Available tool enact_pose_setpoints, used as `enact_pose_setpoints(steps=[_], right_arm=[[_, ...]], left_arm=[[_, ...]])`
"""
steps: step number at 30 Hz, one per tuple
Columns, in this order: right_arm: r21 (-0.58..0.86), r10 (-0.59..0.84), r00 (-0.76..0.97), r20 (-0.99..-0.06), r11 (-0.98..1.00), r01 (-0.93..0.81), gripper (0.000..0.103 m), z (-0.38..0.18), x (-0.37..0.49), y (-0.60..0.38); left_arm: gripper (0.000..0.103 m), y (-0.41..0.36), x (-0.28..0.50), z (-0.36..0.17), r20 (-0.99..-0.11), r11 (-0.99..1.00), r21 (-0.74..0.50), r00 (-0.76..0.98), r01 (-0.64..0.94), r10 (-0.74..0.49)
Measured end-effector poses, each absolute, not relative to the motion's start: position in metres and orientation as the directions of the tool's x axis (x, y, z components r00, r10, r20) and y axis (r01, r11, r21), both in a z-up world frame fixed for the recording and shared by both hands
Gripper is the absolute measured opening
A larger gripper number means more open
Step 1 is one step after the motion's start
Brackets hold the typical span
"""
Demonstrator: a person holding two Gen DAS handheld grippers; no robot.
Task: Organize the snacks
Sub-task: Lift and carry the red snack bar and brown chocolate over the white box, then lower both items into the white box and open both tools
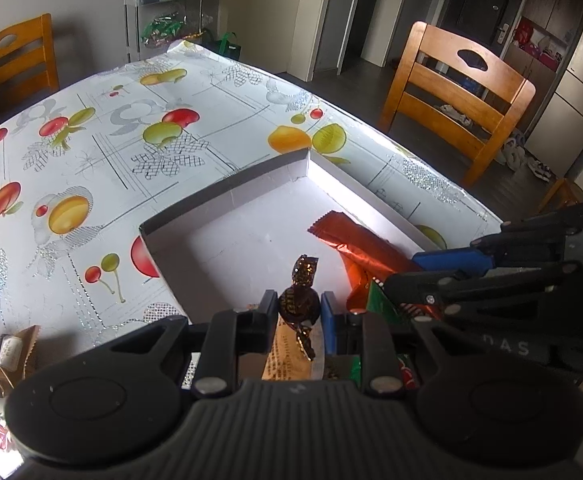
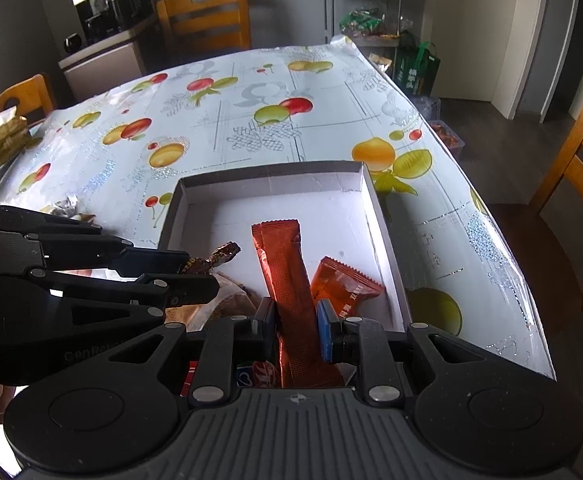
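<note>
A shallow white cardboard box [image 1: 227, 196] [image 2: 267, 178] lies on the fruit-print tablecloth. My left gripper [image 1: 299, 306] is shut on a brown twisted-wrapper candy [image 1: 301, 292], held over the box's near end; the candy also shows in the right wrist view [image 2: 221, 256]. My right gripper [image 2: 296, 316] is shut on a long red-orange stick packet [image 2: 287, 276], which points into the box and also shows in the left wrist view [image 1: 355, 240]. A smaller orange packet [image 2: 341, 284] lies in the box beside it. More wrapped snacks lie under both grippers.
Loose snacks [image 1: 11, 356] lie on the table left of the box. Wooden chairs [image 1: 455, 96] [image 2: 207, 16] stand around the table. A shelf rack with bags [image 2: 365, 4] stands beyond the far edge. A wrapped pile [image 2: 1, 140] sits at the table's left.
</note>
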State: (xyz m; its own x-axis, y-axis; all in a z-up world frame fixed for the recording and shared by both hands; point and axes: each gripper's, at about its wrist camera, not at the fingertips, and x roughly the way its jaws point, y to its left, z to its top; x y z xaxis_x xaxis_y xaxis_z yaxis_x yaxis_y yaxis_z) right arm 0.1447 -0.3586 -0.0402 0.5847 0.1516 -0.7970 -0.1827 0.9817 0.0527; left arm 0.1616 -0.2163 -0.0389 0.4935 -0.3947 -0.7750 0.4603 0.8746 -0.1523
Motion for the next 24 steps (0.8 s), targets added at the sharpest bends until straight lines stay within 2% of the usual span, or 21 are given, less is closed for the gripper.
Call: enact_pose_setpoints(steps=[24], right_arm=[[0.042, 0.118, 0.55, -0.827, 0.988, -0.149, 0.024, -0.051, 0.153, -0.368]], left_arm=[[0.021, -0.226, 0.178, -0.051, -0.796, 0.863, -0.173, 0.449, 0.474, -0.406]])
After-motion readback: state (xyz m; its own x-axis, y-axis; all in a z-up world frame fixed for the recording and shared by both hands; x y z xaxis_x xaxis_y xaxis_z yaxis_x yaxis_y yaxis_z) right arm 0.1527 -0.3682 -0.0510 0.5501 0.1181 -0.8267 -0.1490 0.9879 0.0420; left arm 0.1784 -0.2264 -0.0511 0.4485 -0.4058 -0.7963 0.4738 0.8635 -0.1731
